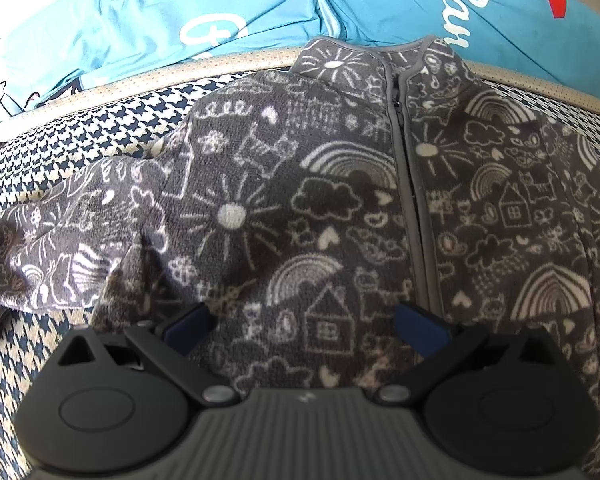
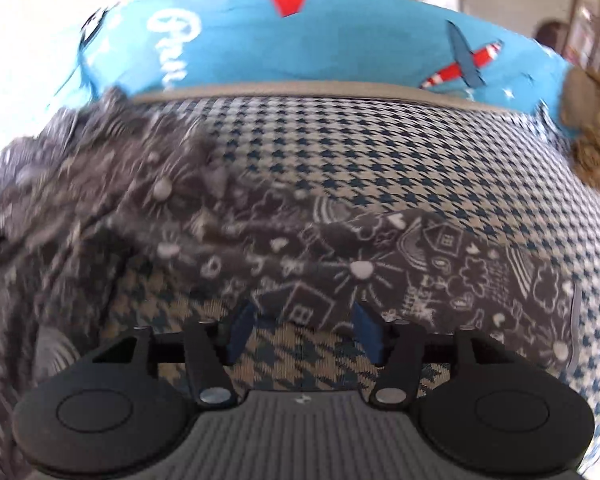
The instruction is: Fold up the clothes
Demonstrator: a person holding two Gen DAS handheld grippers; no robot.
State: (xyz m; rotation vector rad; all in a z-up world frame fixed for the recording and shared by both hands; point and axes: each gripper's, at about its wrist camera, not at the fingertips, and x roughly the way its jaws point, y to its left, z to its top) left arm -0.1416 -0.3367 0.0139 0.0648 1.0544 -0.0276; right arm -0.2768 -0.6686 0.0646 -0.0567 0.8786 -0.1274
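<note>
A dark grey fleece jacket [image 1: 340,184] with white doodles of suns, rainbows and houses lies front up on a houndstooth cover, its zip [image 1: 408,160] closed and collar at the far side. One sleeve [image 1: 52,248] trails to the left. My left gripper [image 1: 306,326] hovers open over the lower chest, with its blue pads [image 1: 188,326] wide apart. In the right wrist view the other sleeve [image 2: 440,272] lies stretched out to the right, while the jacket body [image 2: 80,200] is blurred at the left. My right gripper [image 2: 302,332] is open, the sleeve's near edge lying loose between its fingertips.
The houndstooth cover [image 2: 340,152] spreads under the jacket and has a beige border [image 1: 180,70] at the far side. Behind it lie bright blue cushions [image 1: 160,12] with white script and a red plane print [image 2: 464,64]. A brown fuzzy thing [image 2: 592,132] sits at the far right.
</note>
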